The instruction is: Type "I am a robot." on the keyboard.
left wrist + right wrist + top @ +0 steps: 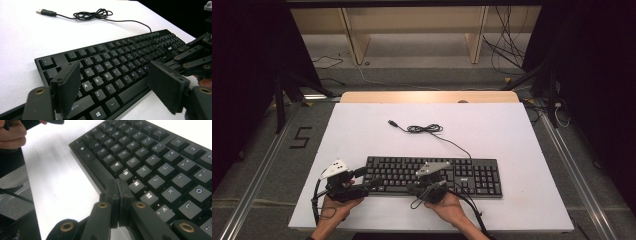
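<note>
Black keyboard [434, 176] flat on white table [362, 130], near edge, centre. Its cable [432, 131] coiled loose behind, USB plug [393, 123] unplugged far-left. Left gripper [373, 181] at keyboard's left end, jaws spread wide over left keys. Right gripper [117, 195] jaws pressed together, empty, tips over near edge by space bar. Keyboard likely light, rigid, smooth plastic; keys give. Best hold: thin end edges, not keycaps. Cable limp, will drag.

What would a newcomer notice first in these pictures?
A black keyboard lies near the front of the white table, its cable coiled behind it, unplugged. The left hand-held gripper hangs open over its left end; the right hand-held gripper is shut by the space bar.
</note>
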A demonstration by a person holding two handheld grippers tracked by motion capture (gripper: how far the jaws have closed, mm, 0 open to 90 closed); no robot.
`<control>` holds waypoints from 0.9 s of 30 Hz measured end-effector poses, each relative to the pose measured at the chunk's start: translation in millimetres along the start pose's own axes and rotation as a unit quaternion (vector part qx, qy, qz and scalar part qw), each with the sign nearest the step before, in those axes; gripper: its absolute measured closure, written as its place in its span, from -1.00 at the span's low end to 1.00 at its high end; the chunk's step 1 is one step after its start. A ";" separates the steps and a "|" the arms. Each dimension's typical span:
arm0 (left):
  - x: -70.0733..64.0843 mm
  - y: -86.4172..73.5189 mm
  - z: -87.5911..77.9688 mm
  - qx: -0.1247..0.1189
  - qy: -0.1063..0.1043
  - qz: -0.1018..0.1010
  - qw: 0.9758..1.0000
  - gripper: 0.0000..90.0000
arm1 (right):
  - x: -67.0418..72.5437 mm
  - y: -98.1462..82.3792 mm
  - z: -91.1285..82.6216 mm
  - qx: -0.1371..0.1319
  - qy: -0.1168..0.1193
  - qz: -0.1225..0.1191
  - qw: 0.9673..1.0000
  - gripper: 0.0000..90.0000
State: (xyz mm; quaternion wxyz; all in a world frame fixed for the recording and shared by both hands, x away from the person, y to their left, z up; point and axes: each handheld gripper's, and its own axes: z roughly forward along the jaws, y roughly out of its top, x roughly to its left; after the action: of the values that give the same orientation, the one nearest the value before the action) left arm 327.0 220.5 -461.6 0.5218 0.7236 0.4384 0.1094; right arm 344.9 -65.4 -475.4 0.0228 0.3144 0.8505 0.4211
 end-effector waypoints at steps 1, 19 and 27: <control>0.0 0.0 0.0 0.000 0.000 0.000 1.000 -0.42 | -0.2 -0.3 0.7 0.001 -0.001 -0.001 1.000 1.00; 0.1 -0.1 0.5 0.001 0.002 -0.001 1.000 -0.42 | -2.3 -2.1 6.0 0.013 -0.013 0.000 1.000 1.00; 0.6 -0.1 0.7 0.001 0.002 -0.001 1.000 -0.42 | -2.8 -4.2 7.4 0.018 -0.015 -0.001 1.000 1.00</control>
State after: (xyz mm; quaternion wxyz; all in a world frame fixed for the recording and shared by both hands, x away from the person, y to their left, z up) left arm 327.8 220.5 -462.2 0.5200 0.7236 0.4403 0.1101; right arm 347.2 -63.6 -483.9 0.0306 0.3201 0.8579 0.4008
